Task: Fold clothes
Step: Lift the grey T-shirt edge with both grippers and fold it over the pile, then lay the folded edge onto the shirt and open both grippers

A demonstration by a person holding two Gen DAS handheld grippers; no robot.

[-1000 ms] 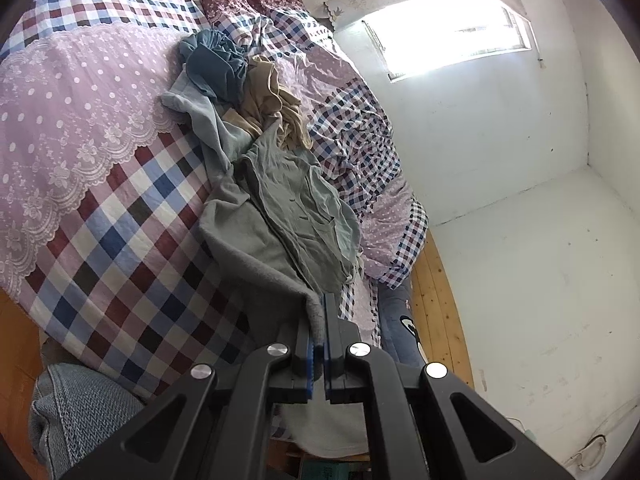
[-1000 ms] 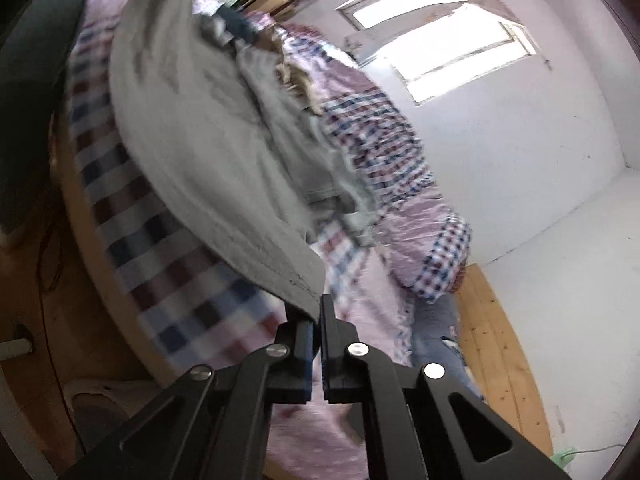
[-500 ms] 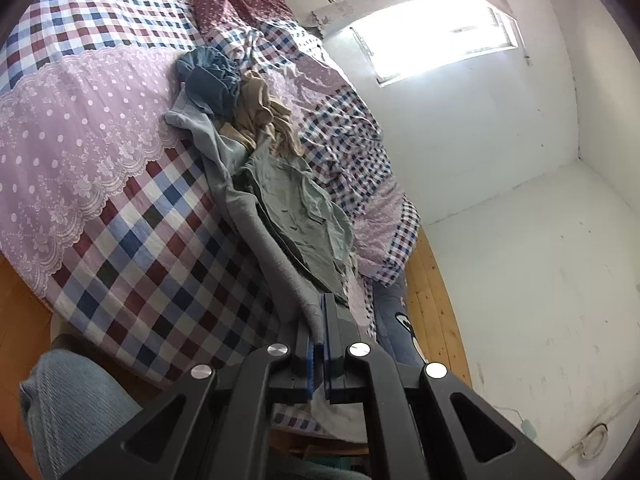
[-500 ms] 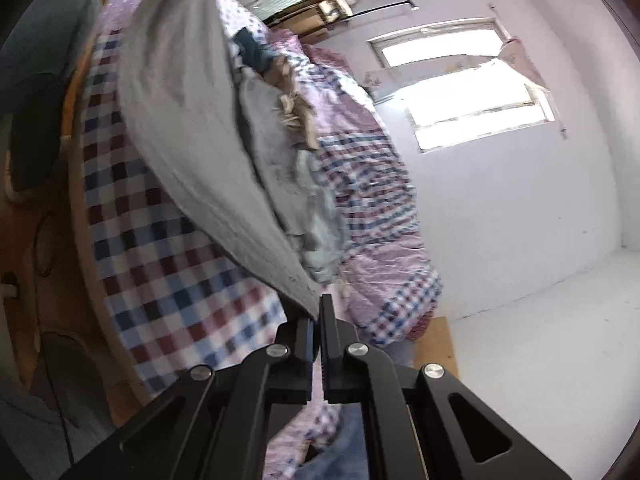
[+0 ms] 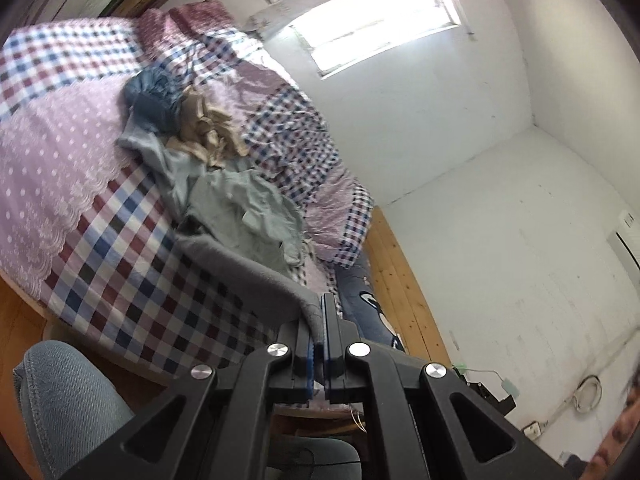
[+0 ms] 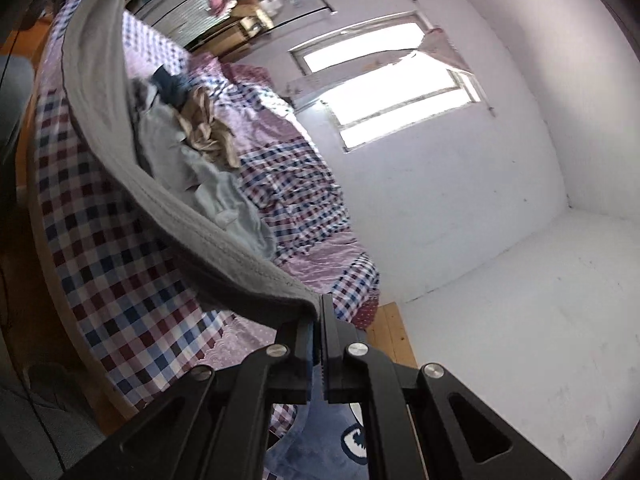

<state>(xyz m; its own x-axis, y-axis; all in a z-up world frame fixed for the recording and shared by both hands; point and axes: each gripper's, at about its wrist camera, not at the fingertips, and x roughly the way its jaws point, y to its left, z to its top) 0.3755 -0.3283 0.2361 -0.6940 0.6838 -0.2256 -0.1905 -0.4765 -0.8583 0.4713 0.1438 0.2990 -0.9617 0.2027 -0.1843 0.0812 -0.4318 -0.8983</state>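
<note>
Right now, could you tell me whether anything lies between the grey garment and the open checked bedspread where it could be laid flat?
Nothing visible does. Both the left gripper and right gripper pinch the grey garment, above bare checked bedspread; the clothes pile sits further back.

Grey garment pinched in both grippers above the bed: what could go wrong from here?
1. The left gripper and right gripper each clamp only a thin edge of the grey garment, so a corner may slip out under its hanging weight.
2. The garment's far end runs toward the pile of loose clothes and might drag pieces across the checked bedspread.
3. Its sagging middle could bunch when laid down.
</note>
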